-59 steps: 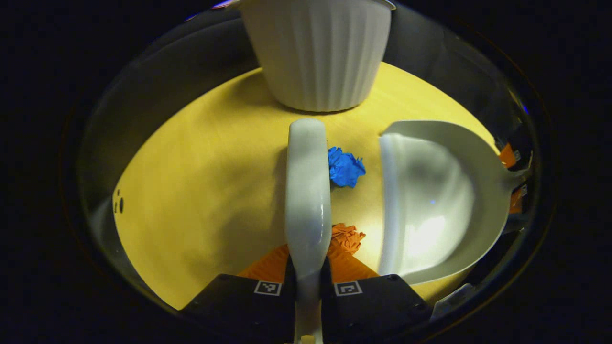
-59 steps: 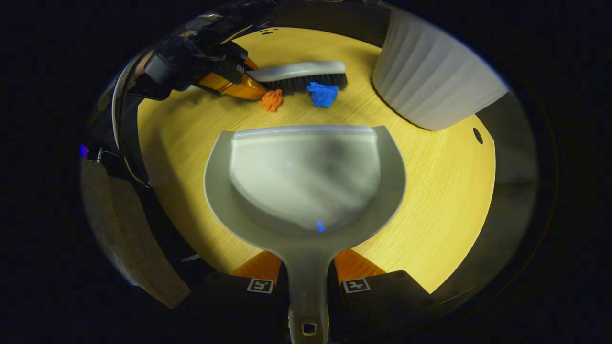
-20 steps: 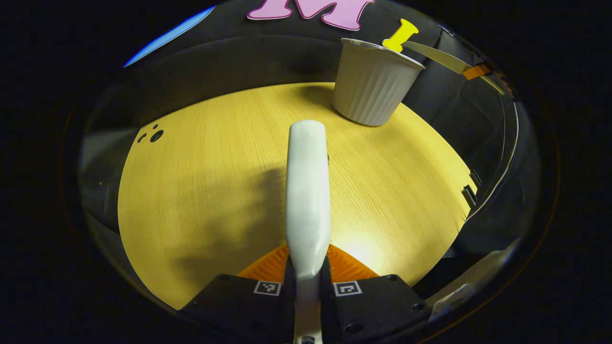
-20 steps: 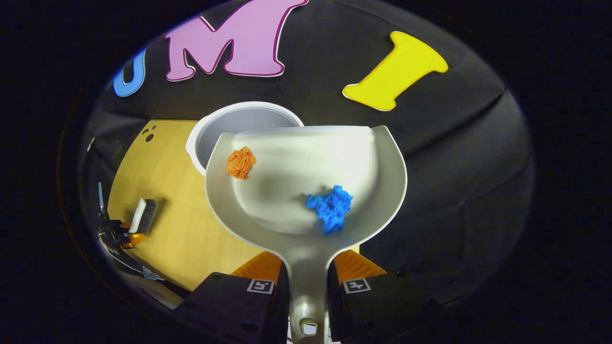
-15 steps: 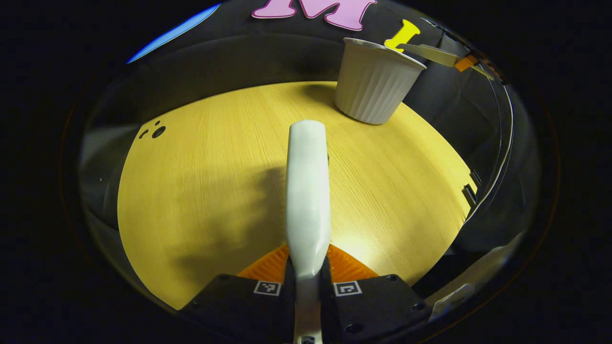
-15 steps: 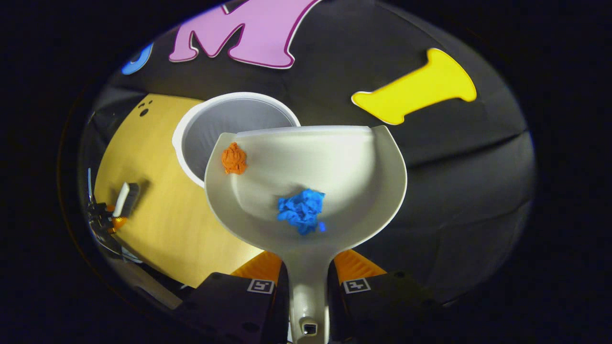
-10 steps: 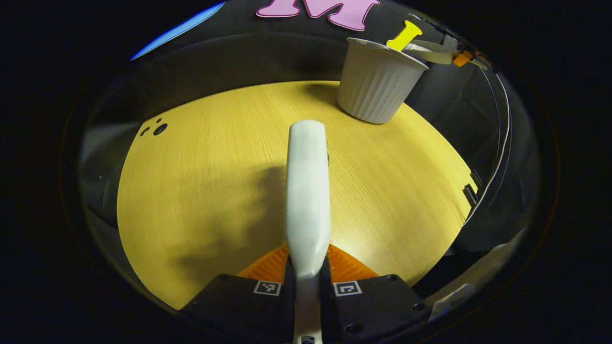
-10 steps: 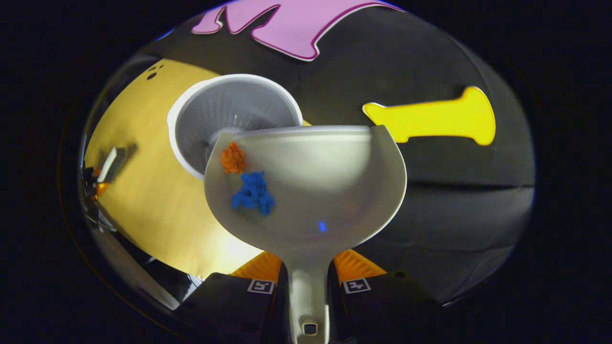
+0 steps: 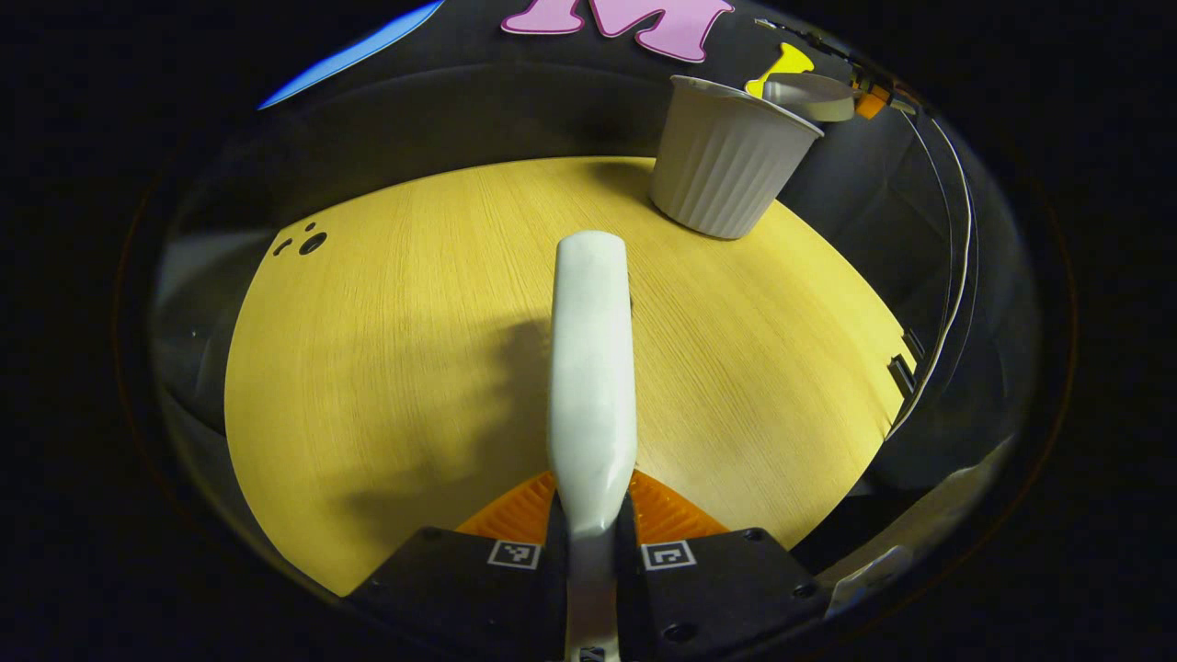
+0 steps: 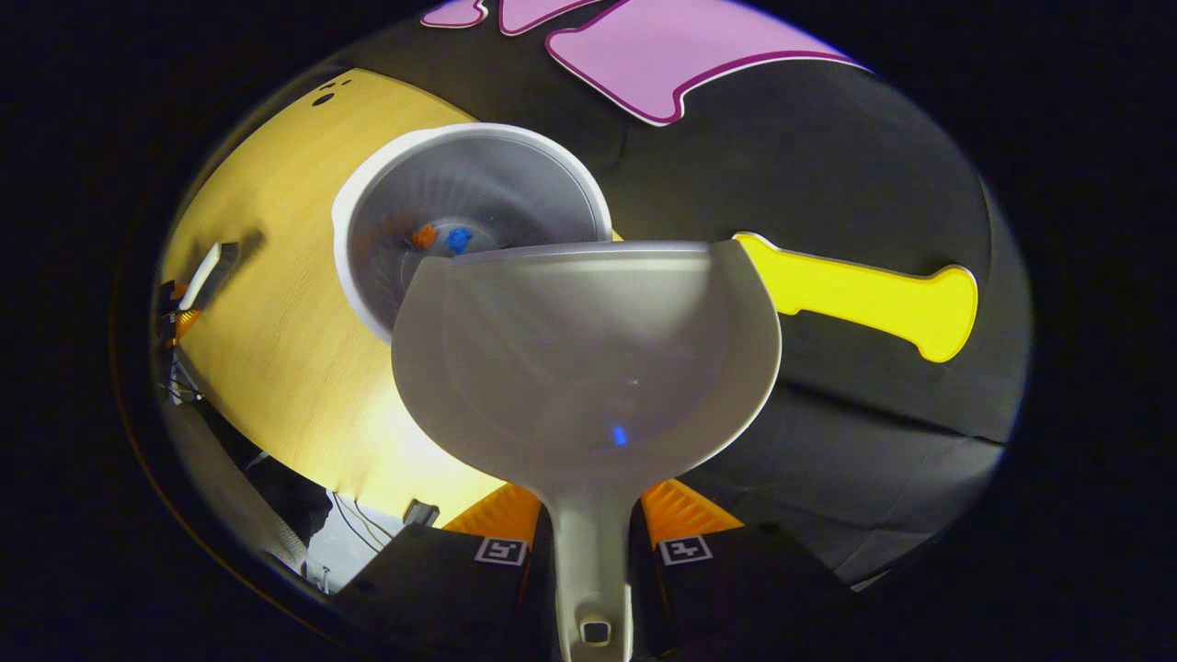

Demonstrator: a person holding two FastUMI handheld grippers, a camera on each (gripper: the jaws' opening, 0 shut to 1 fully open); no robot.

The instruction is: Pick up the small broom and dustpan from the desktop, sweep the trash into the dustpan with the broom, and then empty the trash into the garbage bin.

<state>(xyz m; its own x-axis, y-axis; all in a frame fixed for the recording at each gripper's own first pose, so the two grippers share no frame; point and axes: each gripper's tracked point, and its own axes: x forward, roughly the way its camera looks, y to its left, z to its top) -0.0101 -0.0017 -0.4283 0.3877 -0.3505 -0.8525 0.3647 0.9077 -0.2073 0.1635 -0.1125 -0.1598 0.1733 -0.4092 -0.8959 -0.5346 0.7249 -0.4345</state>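
Between right hand-held gripper (image 10: 588,538) fingers, dustpan handle (image 10: 588,561).

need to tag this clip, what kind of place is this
Probably a staged recording booth, not a real room: a black cloth wall behind a bare wooden desktop, with a small white garbage bin, a dustpan and a broom as props.

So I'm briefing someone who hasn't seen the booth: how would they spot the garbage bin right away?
Start at the yellow wooden desktop and look to its far edge by the black cloth wall. The garbage bin stands there, a white round tub with ribbed sides that widens toward its rim. In the right gripper view it is the open container below the dustpan, with the orange scrap and blue scrap at its bottom.
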